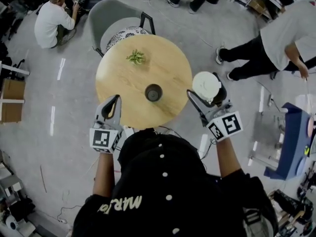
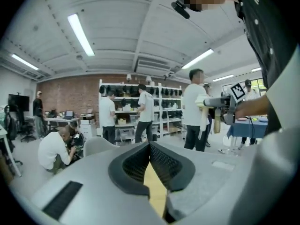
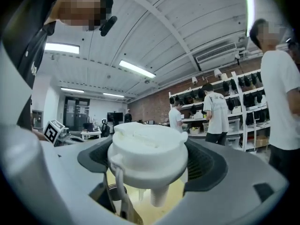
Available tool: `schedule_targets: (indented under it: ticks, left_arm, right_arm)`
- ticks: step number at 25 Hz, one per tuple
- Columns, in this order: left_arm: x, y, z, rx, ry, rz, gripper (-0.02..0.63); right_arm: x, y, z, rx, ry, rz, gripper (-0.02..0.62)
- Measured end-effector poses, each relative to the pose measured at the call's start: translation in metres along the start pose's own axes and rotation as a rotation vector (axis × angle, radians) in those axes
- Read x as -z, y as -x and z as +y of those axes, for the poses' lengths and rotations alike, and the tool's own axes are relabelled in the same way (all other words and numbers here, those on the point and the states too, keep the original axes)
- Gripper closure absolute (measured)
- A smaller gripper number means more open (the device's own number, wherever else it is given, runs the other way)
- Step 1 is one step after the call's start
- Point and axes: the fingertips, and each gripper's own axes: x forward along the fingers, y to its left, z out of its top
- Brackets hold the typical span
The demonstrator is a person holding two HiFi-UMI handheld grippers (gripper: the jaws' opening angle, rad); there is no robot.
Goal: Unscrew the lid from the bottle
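1. The round wooden table (image 1: pixel 168 68) filled the middle of the head view, on a grey floor (image 1: pixel 59 107).
2. A grey chair (image 1: pixel 111 14) stood at the table's far edge, its seat partly tucked under the top.
3. A person in a white shirt (image 1: pixel 49 21) crouched on the floor well beyond the table's far-left edge. Another person (image 1: pixel 279 41) stepped past beyond its right edge.
4. The left gripper (image 1: pixel 115 102) (image 2: pixel 150 146) hung over the table's near-left edge. Its jaws were clenched together with nothing between them, and only a strip of the tabletop showed beneath them in the left gripper view.
5. The right gripper (image 1: pixel 205 93) (image 3: pixel 150 165) was just off the table's right edge. Its jaws grasped the lid from both sides, and the pads pressed on its rim.
6. The bottle (image 1: pixel 153 92) stood upright just on the near side of the table's centre. Its dark mouth was open, and it stood apart from both grippers.
7. The lid (image 1: pixel 205 84) (image 3: pixel 145 149) was white and round, and was off the bottle. It was held in the air beyond the right edge. The right gripper view showed a short tube under it and a thin strap hanging at its side.
8. A small green plant (image 1: pixel 136 57) sat between the centre and the far edge, well apart from the bottle.
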Motion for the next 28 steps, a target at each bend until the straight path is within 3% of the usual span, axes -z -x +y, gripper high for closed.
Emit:
schedule_targets:
  ticks: [6, 11, 28]
  left_arm:
    - [-0.063, 0.039, 0.028, -0.193, 0.037, -0.099, 0.601]
    - [-0.100, 0.065, 0.037, -0.296, 0.004, -0.155, 0.601]
    - [-0.112, 0.061, 0.028, -0.296, -0.007, -0.189, 0.601]
  right_arm:
    - [-0.022, 0.025, -0.010, 0.041, 0.055, -0.041, 0.121]
    - [-0.032, 0.036, -0.018, 0.078, 0.047, -0.071, 0.121]
    - [-0.046, 0.037, -0.019, 0.079, 0.086, -0.088, 0.121]
